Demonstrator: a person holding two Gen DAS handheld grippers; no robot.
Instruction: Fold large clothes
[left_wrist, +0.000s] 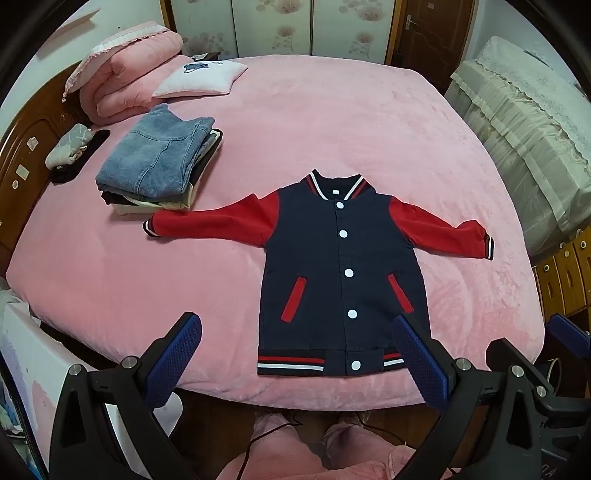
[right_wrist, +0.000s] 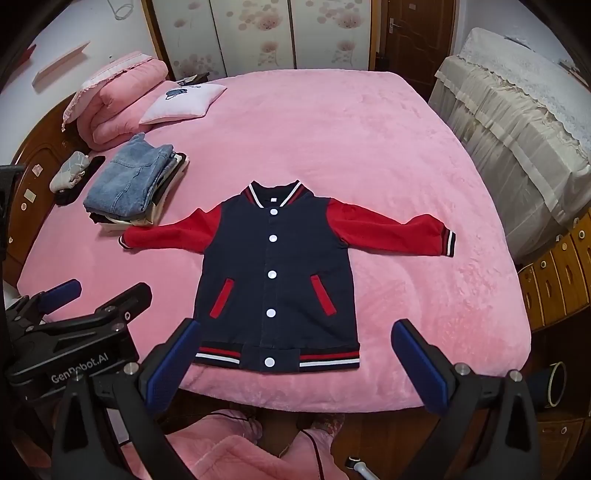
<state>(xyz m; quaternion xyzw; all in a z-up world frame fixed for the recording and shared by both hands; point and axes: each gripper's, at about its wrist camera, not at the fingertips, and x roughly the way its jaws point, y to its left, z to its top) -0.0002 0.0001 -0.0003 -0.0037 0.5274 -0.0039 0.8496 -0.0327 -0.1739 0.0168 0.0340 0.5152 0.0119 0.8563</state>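
Note:
A navy baseball jacket (left_wrist: 343, 266) (right_wrist: 277, 273) with red sleeves and white snap buttons lies flat and buttoned on the pink bed, collar away from me, both sleeves spread out sideways. My left gripper (left_wrist: 295, 328) hovers open above the near edge of the bed, its right finger over the jacket's striped hem, its left finger over bare bedding. My right gripper (right_wrist: 295, 332) is open too, raised over the hem, its fingers outside the jacket's two lower corners. Neither touches the cloth. In the right wrist view, the left gripper (right_wrist: 77, 299) shows at the left edge.
A stack of folded clothes topped with blue denim (left_wrist: 159, 155) (right_wrist: 129, 181) sits close to the left sleeve's cuff. A folded pink quilt (left_wrist: 125, 74) and a white pillow (left_wrist: 201, 79) lie at the headboard end. A lace-covered piece of furniture (right_wrist: 517, 140) stands on the right.

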